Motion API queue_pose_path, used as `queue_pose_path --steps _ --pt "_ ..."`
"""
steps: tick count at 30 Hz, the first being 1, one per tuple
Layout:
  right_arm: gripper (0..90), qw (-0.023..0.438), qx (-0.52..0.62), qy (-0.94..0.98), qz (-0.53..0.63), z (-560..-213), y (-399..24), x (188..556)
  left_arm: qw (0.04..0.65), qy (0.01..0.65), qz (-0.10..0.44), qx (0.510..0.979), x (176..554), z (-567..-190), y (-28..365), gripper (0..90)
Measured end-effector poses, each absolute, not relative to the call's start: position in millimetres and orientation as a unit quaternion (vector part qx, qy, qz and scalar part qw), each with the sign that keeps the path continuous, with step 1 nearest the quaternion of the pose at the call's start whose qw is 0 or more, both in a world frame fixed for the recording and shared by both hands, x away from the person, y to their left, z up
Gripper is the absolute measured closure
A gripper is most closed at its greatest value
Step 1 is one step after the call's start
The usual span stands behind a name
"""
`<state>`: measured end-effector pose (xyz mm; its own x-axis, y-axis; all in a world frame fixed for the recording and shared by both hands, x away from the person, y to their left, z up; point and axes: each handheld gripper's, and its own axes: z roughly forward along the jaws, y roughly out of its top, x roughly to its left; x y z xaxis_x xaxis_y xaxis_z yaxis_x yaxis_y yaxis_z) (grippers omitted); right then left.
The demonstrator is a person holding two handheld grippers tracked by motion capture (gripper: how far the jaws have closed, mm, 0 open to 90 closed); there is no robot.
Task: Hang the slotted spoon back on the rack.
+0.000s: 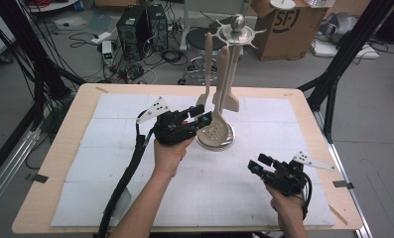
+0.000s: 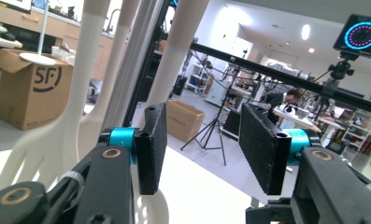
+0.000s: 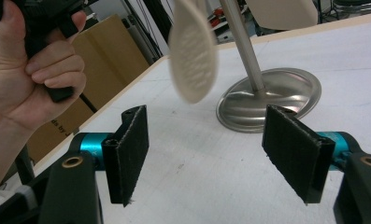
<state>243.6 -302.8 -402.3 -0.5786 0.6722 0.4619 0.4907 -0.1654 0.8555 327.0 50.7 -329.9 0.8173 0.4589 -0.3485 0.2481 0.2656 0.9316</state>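
Note:
A metal utensil stand [image 1: 237,30] rises from a round base [image 1: 204,145] at the table's middle. Several cream utensils hang from it, among them a slotted spoon [image 1: 215,130] low over the base and a spatula [image 1: 232,101]. My left gripper [image 1: 200,118] is just left of the slotted spoon, jaws apart. In the left gripper view nothing lies between the left gripper's [image 2: 202,149] pads, and cream handles [image 2: 178,46] pass close on the left. My right gripper [image 1: 259,163] is open at the front right; the right gripper view shows the gripper [image 3: 211,154] empty, facing the spoon [image 3: 192,60] and base [image 3: 276,93].
A white foam mat [image 1: 110,163] covers the wooden table [image 1: 70,124]. Behind the table stand a cardboard box [image 1: 284,29], a stool and cables on the floor. A black frame leg [image 1: 333,74] stands at the right. The left hand [image 3: 33,74] grips its tool at the right gripper view's left.

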Motion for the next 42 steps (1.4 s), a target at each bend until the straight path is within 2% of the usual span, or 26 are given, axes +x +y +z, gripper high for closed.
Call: queue_pose_path --steps 18,21,24,30,34,42 --pt "30.3 0.076 0.45 0.644 0.614 -402 -299 245 0.75 0.287 0.083 0.591 305 -337 101 46.0" --pt "30.0 0.076 0.449 0.645 0.613 -402 -297 244 0.747 0.287 0.082 0.594 300 -340 108 43.6" --pt "29.9 0.077 0.448 0.647 0.613 -402 -296 243 0.74 0.297 0.088 0.597 295 -342 114 34.1" --pt "29.3 0.078 0.444 0.651 0.611 -403 -292 244 0.73 0.295 0.1 0.608 286 -347 130 30.2" --pt "28.0 0.081 0.437 0.656 0.61 -403 -289 245 0.723 0.281 0.107 0.622 279 -353 139 23.6" --pt "27.0 0.087 0.436 0.653 0.613 -402 -288 244 0.7 0.299 0.128 0.635 261 -372 159 20.2"
